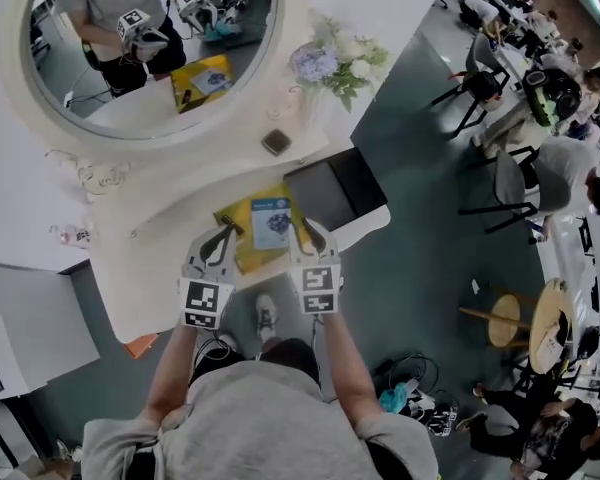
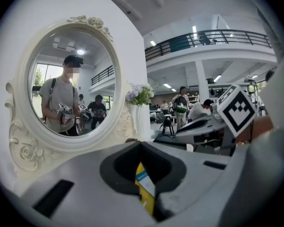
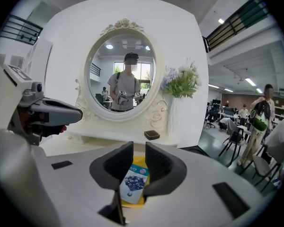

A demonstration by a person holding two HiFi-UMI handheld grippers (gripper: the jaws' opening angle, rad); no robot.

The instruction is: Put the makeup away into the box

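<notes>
A flat yellow makeup package [image 1: 248,255] with a blue-and-white card [image 1: 271,222] on top lies near the front of the white dressing table [image 1: 170,258]. A black box [image 1: 330,193] stands just right of it. A small dark compact [image 1: 276,141] sits by the mirror base. Both grippers hover above the package. My left gripper [image 1: 226,228] has its tips together, and the package [image 2: 144,193] shows below the jaws. My right gripper [image 1: 308,226] stands narrowly open, with the card [image 3: 134,182] seen through the gap and nothing pressed between the pads.
An oval mirror [image 1: 150,48] in an ornate white frame backs the table. A vase of flowers [image 1: 335,63] stands at its right. Beyond the table's right edge are grey floor, chairs [image 1: 480,83], a round stool [image 1: 505,318], seated people and cables [image 1: 410,393].
</notes>
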